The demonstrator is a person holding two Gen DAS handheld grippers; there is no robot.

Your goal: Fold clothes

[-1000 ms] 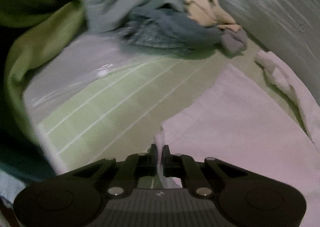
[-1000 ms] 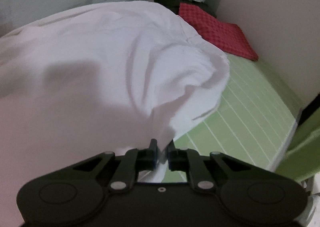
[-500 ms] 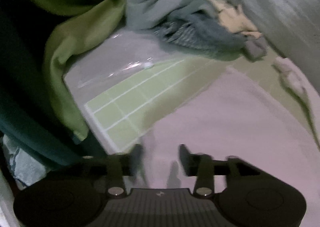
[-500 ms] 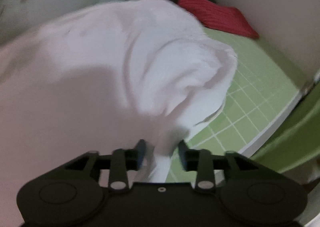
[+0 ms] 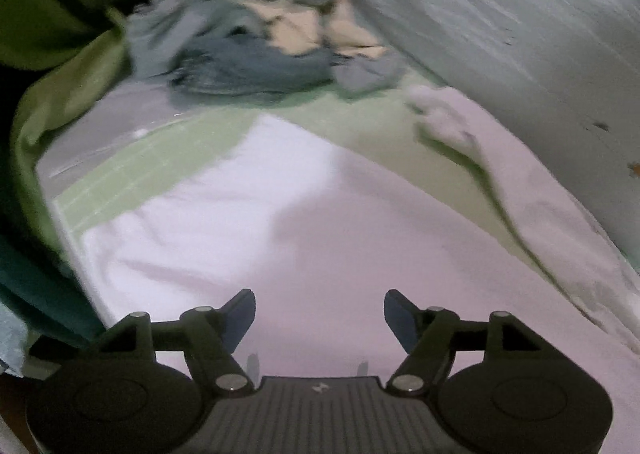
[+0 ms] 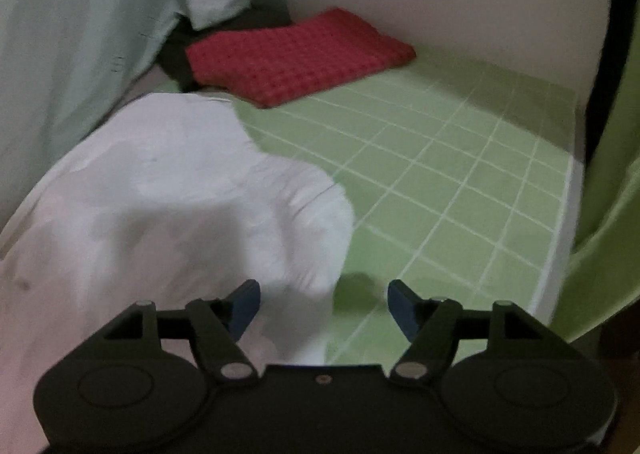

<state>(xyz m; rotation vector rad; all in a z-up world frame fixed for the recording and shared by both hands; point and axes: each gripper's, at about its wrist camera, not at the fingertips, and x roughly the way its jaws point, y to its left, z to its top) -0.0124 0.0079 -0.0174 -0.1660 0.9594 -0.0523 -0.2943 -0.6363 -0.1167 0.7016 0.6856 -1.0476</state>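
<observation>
Green gridded matting, ruled in pale lines, covers the bench, with a plain wall beyond it in the right wrist view. Across the mat lies the white garment, a thin, soft cloth, smooth under the left tongs and rumpled into a rounded hump just ahead of the right tongs. Both pairs of tongs stand wide apart with nothing between their blue pads; each hovers low over the cloth's near edge.

As a judgement, the white piece is mid-fold or freshly laid out: it lies spread, not yet a tidy packet, and the tongs grip none of it. The next move seems to call for a fresh pinch on an edge or corner. The hump by the right tongs would want flattening, since limp cloth like this sags and creases when lifted.

Far ahead of the left tongs sits a jumbled heap of blue-grey and cream clothes, blurred. Ahead of the right tongs, a red waffle-textured cloth lies folded flat against the wall.
</observation>
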